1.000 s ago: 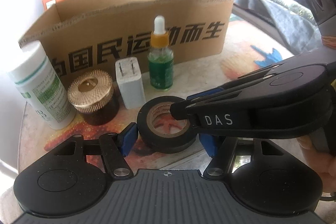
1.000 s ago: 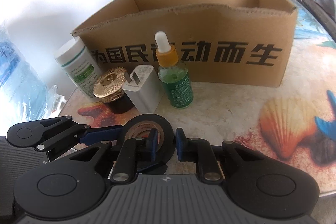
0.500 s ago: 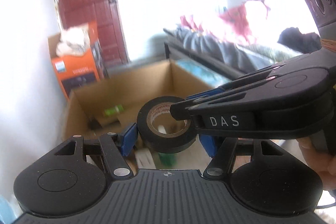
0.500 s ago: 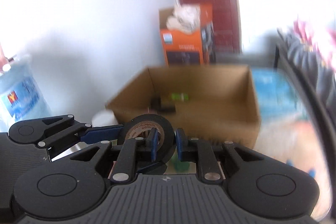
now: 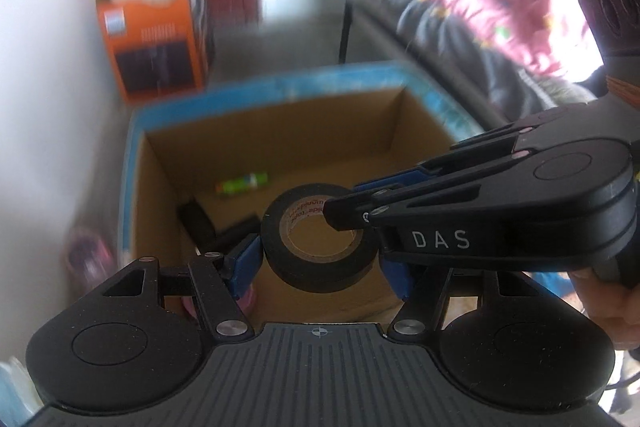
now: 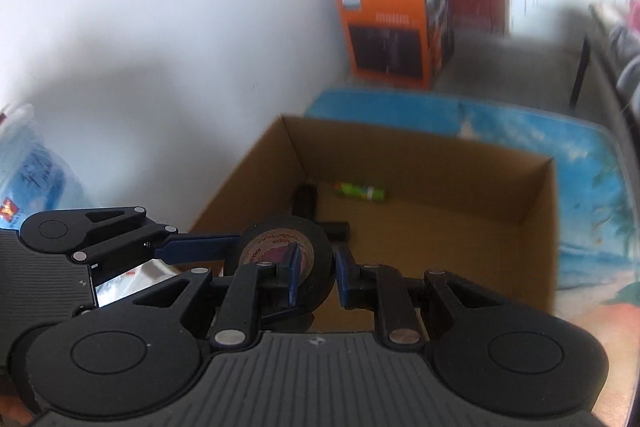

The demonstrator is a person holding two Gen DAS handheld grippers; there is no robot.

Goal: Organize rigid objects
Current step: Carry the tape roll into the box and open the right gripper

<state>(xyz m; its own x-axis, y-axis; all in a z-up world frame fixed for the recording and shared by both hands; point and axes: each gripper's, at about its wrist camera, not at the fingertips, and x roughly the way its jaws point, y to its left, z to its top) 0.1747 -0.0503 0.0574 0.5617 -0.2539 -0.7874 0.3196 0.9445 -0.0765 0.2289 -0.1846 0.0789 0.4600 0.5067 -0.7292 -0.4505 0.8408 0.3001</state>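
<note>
The roll of black tape (image 5: 316, 247), a second ago resting on the table among the bottles, now hangs in the air above the open cardboard box (image 5: 160, 163), so what remains is the drop. The left gripper (image 5: 320, 259) clamps its outer sides; the right gripper (image 6: 316, 271) pinches its wall, one finger through the hole. The left view shows a person's hand (image 5: 612, 303) on the right handle. The right view shows more bare box floor toward the right wall.
</note>
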